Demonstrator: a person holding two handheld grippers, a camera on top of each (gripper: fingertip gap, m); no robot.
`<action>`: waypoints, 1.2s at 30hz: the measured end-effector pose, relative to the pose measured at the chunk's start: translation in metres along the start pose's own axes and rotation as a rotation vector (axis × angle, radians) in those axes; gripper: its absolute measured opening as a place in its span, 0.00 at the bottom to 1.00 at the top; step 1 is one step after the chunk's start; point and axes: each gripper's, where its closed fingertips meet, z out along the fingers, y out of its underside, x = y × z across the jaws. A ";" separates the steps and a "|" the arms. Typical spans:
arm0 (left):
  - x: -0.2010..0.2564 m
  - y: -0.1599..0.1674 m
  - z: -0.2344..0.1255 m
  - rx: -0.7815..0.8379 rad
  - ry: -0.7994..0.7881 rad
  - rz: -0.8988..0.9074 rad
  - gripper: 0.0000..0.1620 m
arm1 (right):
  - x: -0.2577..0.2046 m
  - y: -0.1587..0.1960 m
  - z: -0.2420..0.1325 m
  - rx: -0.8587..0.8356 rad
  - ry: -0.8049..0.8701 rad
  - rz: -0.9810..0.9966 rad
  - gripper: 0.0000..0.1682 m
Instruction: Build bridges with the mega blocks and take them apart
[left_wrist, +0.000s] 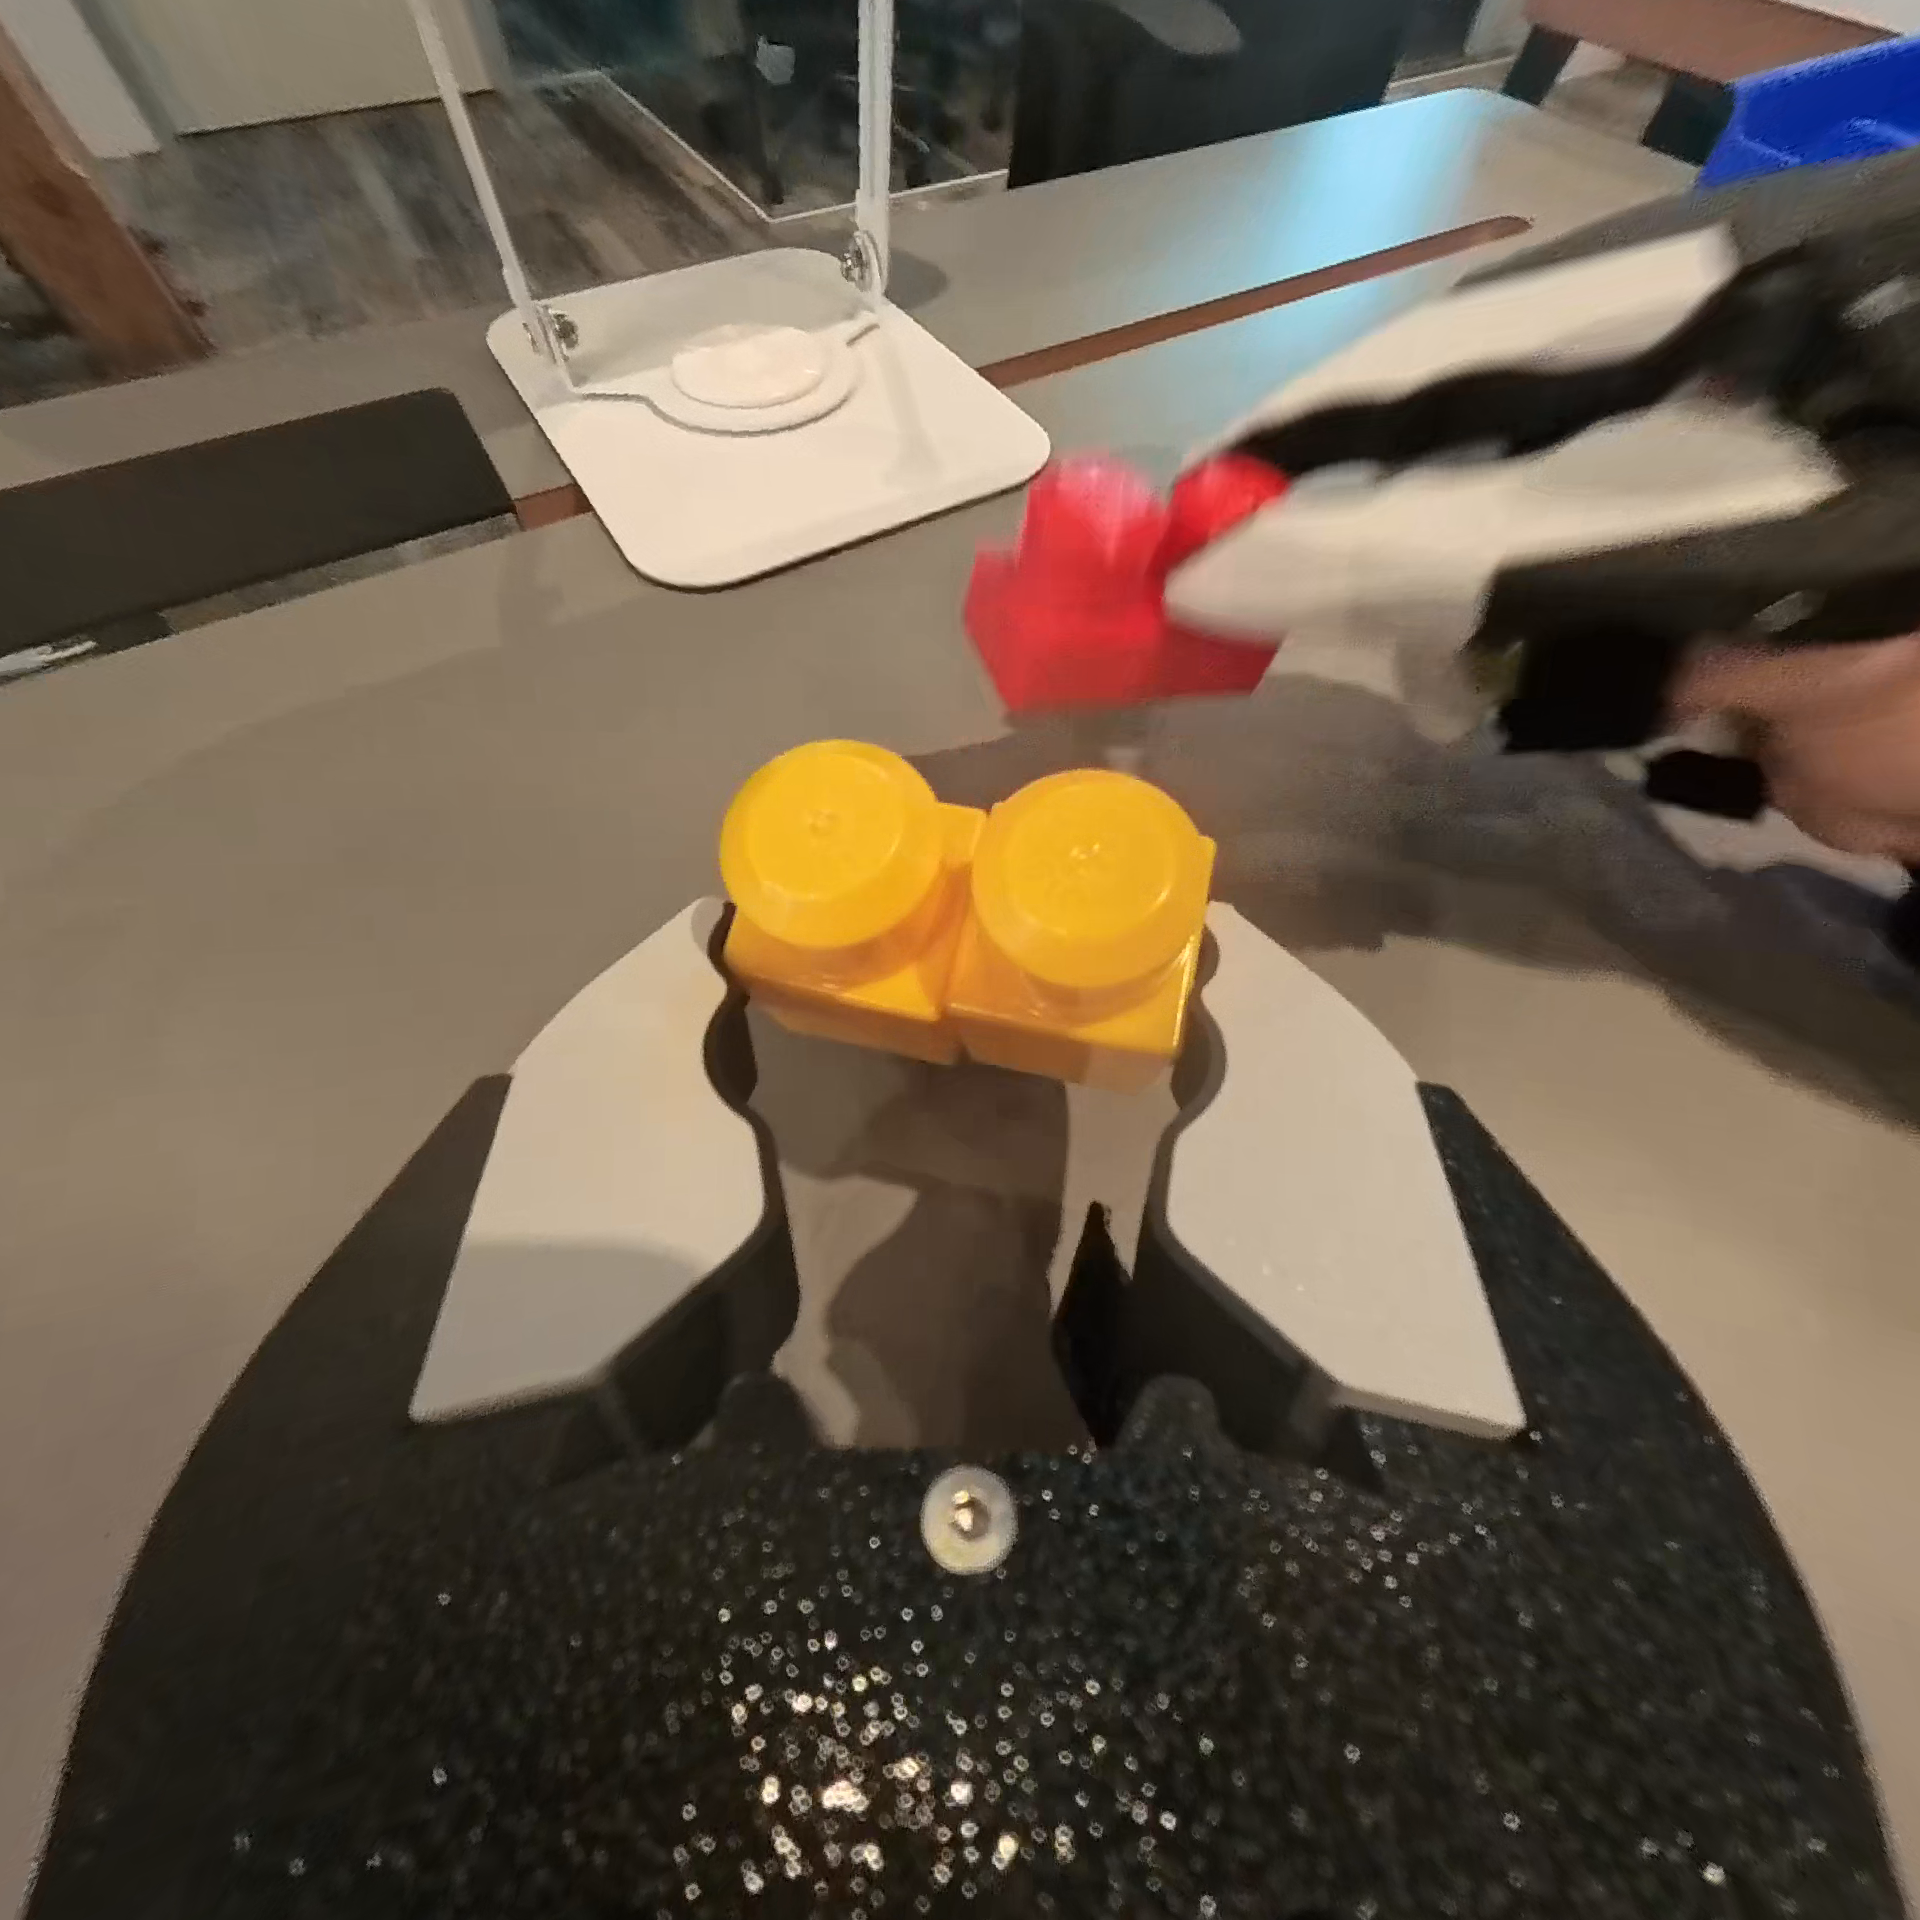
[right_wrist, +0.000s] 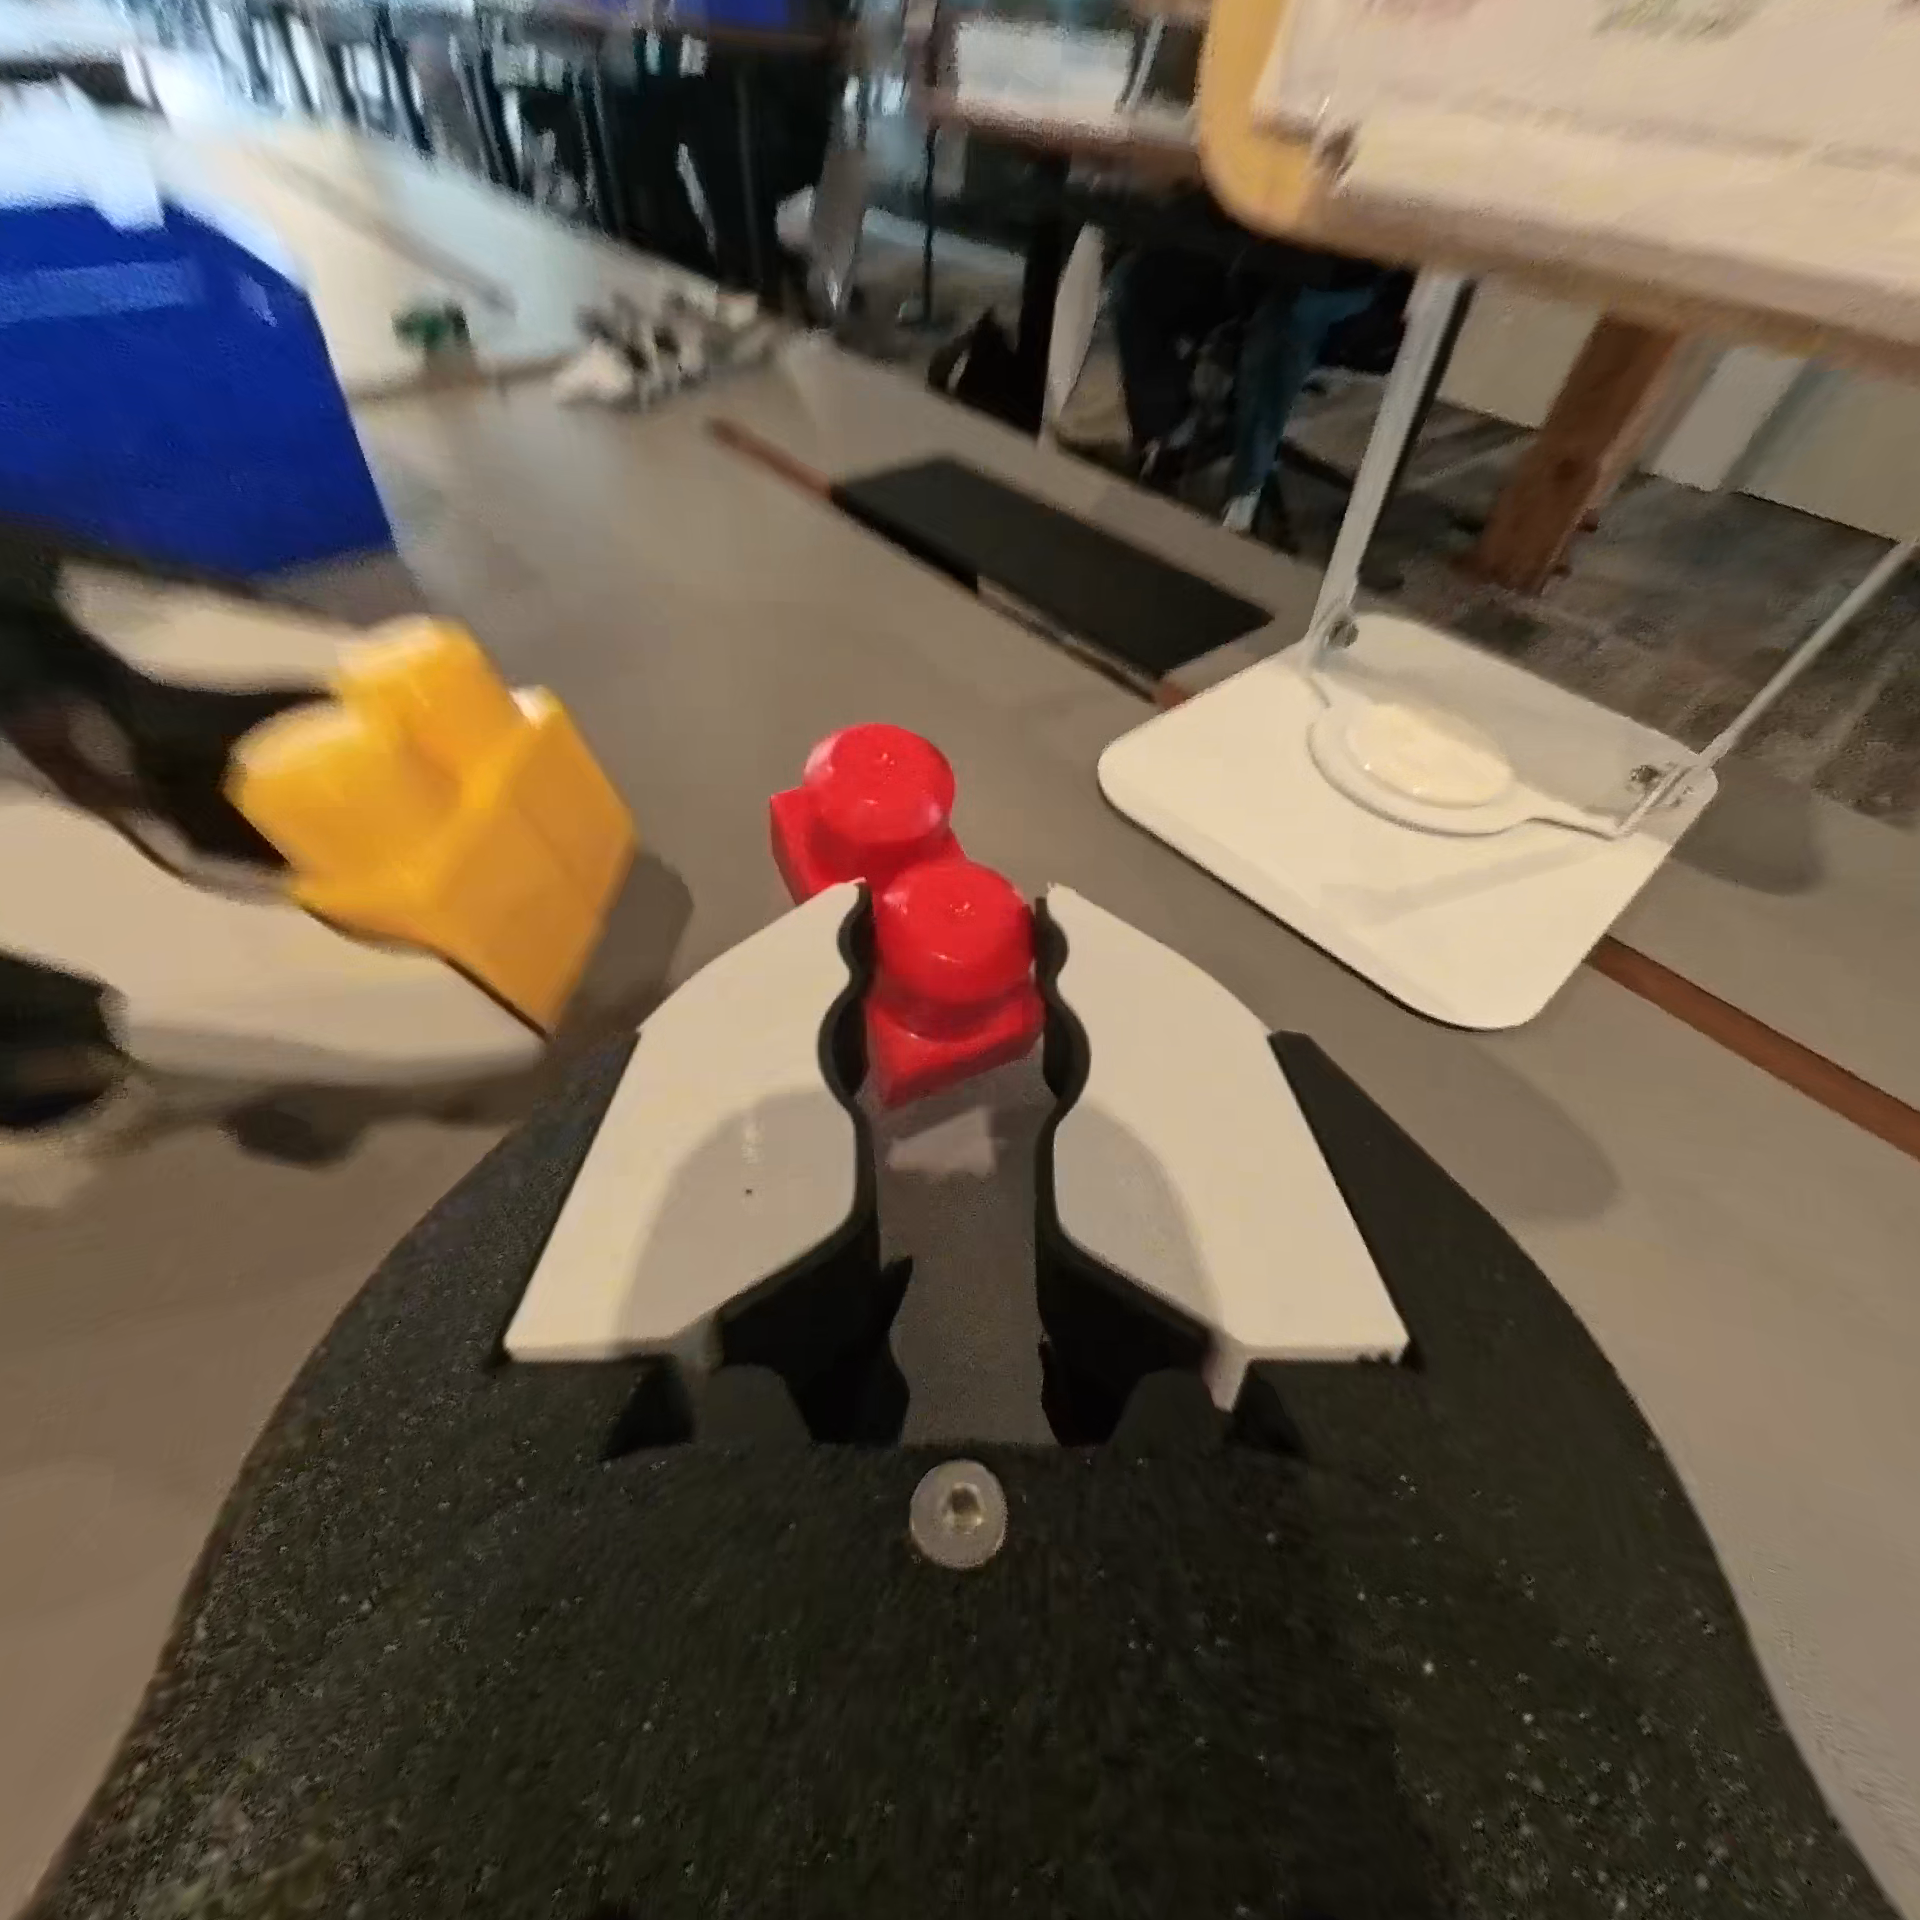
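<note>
While both blocks hang above the grey worktop, the left gripper has its jaws closed on the yellow block and the right gripper pinches the red block — studs up, likely ready for joining.

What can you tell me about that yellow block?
The yellow block is glossy plastic with two round studs side by side on a rectangular base. The left gripper is shut on its short ends and holds it above the grey table. In the right wrist view it is blurred and tilted. Nothing else touches it.
</note>
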 end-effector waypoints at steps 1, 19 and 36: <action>0.001 -0.002 0.002 0.007 0.001 -0.007 0.49 | -0.005 -0.012 -0.003 0.042 0.007 0.051 0.17; -0.018 -0.019 0.003 0.115 -0.172 0.105 0.49 | -0.075 -0.072 -0.005 0.126 0.198 -0.177 0.17; -0.033 -0.009 -0.014 0.115 -0.205 0.101 0.49 | -0.009 0.030 -0.014 -0.207 0.363 -0.129 0.17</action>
